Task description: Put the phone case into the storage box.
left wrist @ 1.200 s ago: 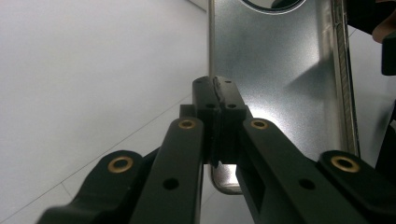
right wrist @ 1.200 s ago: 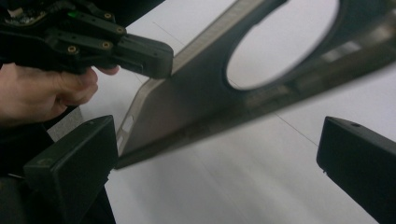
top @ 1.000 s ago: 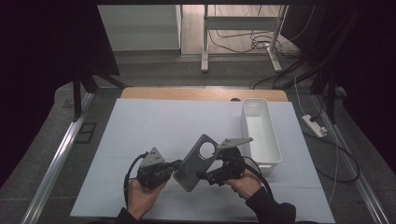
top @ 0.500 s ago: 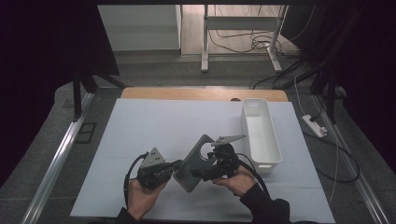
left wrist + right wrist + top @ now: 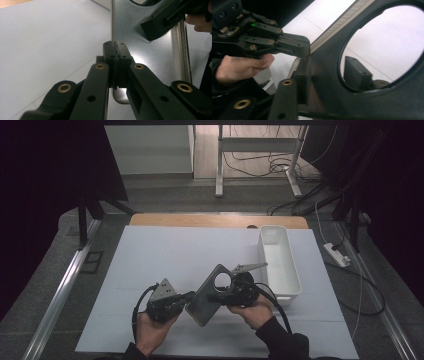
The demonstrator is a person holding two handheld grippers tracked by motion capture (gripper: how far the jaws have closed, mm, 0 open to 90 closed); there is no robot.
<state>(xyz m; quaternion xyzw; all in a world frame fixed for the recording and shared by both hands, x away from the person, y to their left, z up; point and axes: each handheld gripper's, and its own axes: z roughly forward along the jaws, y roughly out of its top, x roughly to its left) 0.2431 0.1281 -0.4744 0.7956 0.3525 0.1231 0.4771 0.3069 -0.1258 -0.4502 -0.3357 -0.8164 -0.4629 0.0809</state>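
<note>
Both pairs of fingers are gripping one grey metal plate (image 5: 209, 295) above the table (image 5: 150, 260), left gripper (image 5: 115, 53) clenching its edge, right gripper (image 5: 220, 296) clamping by its round hole, one jaw partly hidden behind

metal plate (image 5: 367, 75) cut off by frame edges in right gripper view.
</note>
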